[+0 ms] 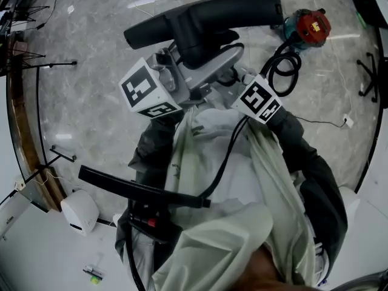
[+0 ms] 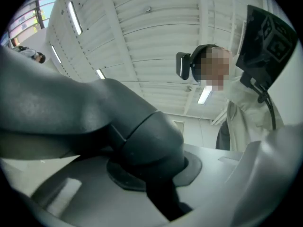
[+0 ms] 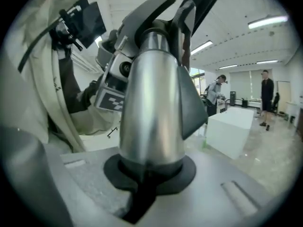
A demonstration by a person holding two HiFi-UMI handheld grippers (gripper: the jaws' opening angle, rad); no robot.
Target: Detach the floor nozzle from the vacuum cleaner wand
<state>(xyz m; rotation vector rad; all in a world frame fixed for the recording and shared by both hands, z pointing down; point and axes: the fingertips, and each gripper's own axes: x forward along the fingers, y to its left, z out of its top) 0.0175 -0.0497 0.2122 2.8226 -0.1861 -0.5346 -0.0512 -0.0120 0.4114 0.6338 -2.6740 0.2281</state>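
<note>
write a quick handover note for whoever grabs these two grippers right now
Grippers: left gripper is shut on the dark neck of the floor nozzle; right gripper is shut on the silver wand.
Where: both parts are held up in front of the person, above the floor, with the nozzle's black head farthest from the body.
Done: each part is gripped.
Left: the nozzle looks joined to the wand, not yet detached; pull the two apart.

Floor nozzle (image 1: 200, 17) beyond the wand (image 3: 151, 103) — a tool (image 1: 309, 26) on the floor (image 1: 91, 53) to its right.
</note>
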